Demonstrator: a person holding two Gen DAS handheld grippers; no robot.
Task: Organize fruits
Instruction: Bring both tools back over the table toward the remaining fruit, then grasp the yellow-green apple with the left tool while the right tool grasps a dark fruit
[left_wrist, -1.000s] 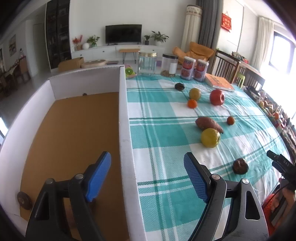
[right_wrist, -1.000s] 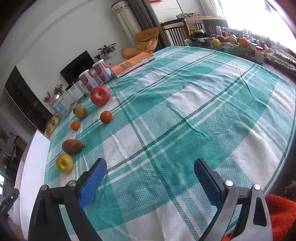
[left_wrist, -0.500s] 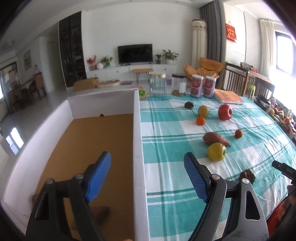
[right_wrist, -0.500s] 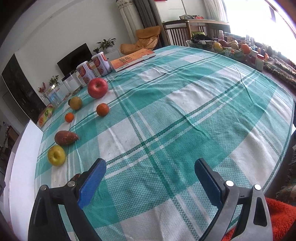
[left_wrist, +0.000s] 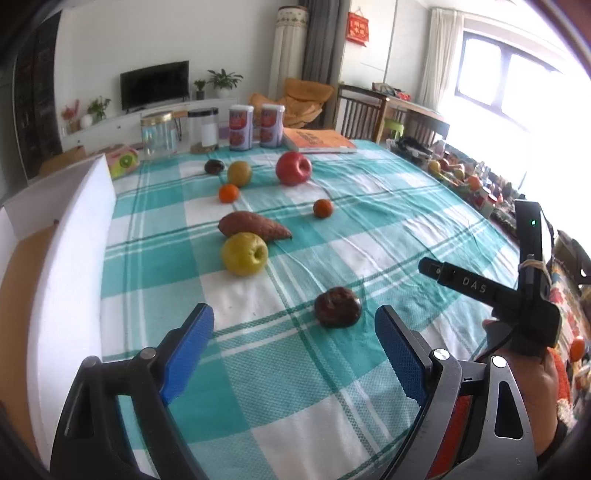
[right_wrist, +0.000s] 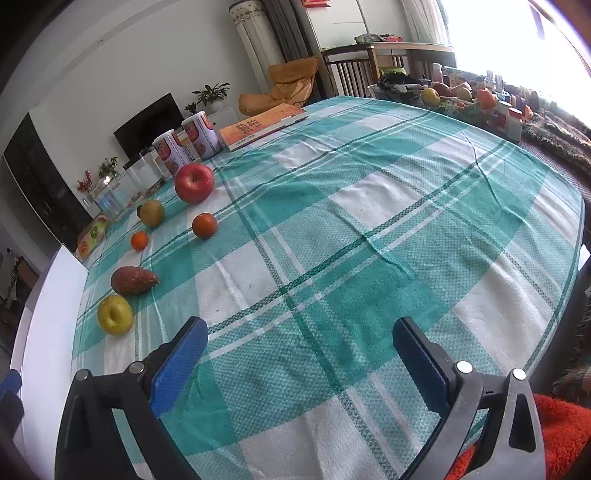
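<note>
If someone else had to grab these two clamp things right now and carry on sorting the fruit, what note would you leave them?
Left gripper: open, nothing held; its jaws have just widened. It points at the dark brown fruit just ahead.
Right gripper: open, nothing held, over bare tablecloth.
On the cloth: yellow apple, sweet potato, two small oranges, a greenish-yellow fruit, red apple, another dark fruit.
White box stands at the left edge; what is inside it cannot be seen now.
Left to do: all eight pieces. The near dark fruit looks like the likely first pick.
</note>
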